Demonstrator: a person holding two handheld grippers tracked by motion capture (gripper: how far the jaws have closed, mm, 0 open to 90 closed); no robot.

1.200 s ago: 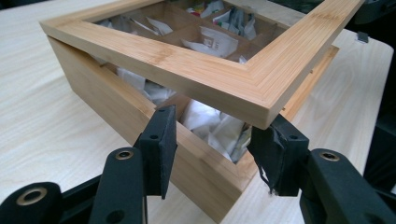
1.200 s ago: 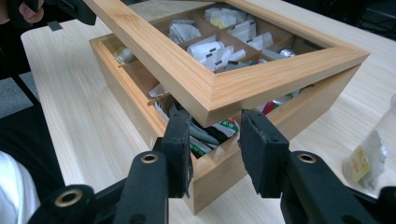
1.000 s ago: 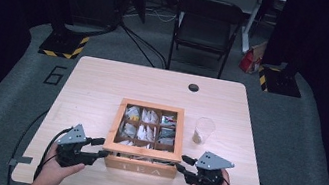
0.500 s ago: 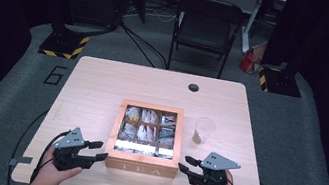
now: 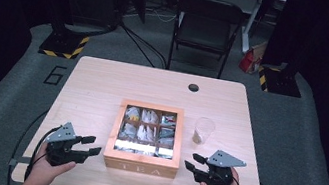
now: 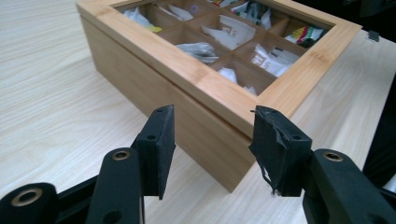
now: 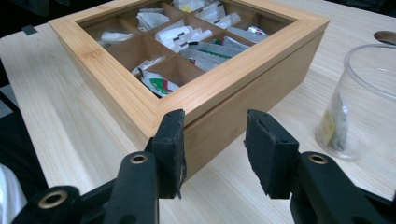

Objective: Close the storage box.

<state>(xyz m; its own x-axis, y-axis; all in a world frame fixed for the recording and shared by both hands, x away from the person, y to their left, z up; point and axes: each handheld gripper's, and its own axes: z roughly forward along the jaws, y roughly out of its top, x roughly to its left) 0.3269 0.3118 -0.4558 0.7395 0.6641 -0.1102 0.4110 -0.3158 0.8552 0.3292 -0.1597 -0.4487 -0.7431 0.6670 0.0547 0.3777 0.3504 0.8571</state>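
Observation:
A shut wooden tea box (image 5: 143,162) with a window lid stands near the table's front edge; tea bags lie in its compartments (image 6: 233,32) (image 7: 187,39). My left gripper (image 5: 90,144) is open on the table just left of the box, its jaws pointing at the near left corner (image 6: 243,112). Right of the box, my right gripper (image 5: 195,161) is open too, facing the near right corner (image 7: 187,107). Neither touches the box. A clear plastic cup (image 5: 203,130) with a tea bag inside (image 7: 336,130) stands right of the box.
The light wooden table (image 5: 102,87) has a round cable hole (image 5: 193,88) at the back. A black folding chair (image 5: 206,28) stands beyond the far edge, with a red bag (image 5: 249,61) on the floor beside it.
Both grippers have drawn back a little from the box's front corners, toward the table's near edge. The box and cup have not moved.

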